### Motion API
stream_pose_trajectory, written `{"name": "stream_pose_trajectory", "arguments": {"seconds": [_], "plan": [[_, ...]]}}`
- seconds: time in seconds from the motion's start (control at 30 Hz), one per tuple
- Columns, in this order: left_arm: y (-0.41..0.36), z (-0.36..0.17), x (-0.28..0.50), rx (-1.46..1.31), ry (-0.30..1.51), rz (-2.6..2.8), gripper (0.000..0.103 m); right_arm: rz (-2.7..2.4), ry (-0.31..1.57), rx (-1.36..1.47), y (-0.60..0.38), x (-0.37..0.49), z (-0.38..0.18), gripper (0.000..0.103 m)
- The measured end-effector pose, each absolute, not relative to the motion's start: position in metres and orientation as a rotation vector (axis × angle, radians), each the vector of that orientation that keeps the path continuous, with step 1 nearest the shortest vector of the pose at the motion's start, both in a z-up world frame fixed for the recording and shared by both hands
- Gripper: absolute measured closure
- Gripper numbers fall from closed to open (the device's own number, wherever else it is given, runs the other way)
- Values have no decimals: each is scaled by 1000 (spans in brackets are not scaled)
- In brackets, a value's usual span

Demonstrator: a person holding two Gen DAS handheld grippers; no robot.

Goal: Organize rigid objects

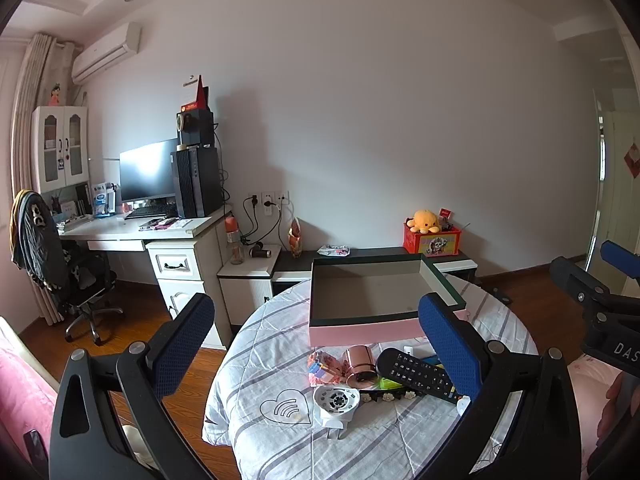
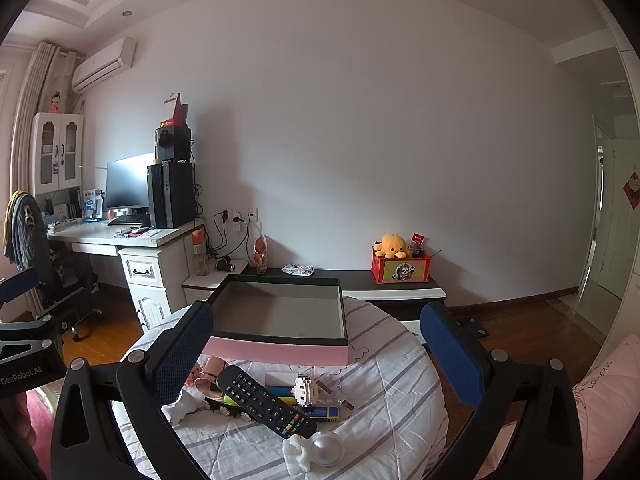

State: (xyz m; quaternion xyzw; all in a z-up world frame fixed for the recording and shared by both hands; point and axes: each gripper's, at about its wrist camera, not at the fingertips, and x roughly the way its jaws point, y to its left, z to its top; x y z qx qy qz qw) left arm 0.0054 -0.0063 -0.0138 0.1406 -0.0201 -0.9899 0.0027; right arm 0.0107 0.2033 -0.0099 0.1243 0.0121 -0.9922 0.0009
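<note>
Bedroom, quilted round table (image 1: 256,360): box (image 1: 372,292) empty at twelve o'clock, remote (image 2: 266,402) and clutter unsorted; left gripper (image 1: 316,344), right gripper (image 2: 316,350) agape, nothing gripped.

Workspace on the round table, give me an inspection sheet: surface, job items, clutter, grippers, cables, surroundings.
Surface: round table under a striped quilted cover.
Job's things: pink box, open and empty, at the far side; in front of it a black remote, rose-gold cup on its side, white round gadget, block figure, silver ball, loosely piled.
Clutter: small items under the remote, too tangled to name.
Grippers: left gripper and right gripper both open, holding nothing, above the near edge.
Cables: plugs and leads at the wall sockets; none on the table.
Surroundings: desk with monitor, office chair, low shelf with a red box.
</note>
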Motion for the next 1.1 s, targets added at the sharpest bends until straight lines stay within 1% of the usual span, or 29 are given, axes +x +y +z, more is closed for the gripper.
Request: {"name": "stream_pose_trajectory", "arguments": {"seconds": [0.23, 0.53, 1.1], "plan": [[-6, -13, 6, 423, -67, -3096, 0, -3106, 42, 402, 201, 11, -9, 0], [-9, -7, 17, 302, -54, -3086, 0, -3127, 50, 353, 202, 15, -4, 0], [-5, -11, 15, 318, -92, -3087, 0, -3108, 62, 363, 200, 12, -7, 0]]}}
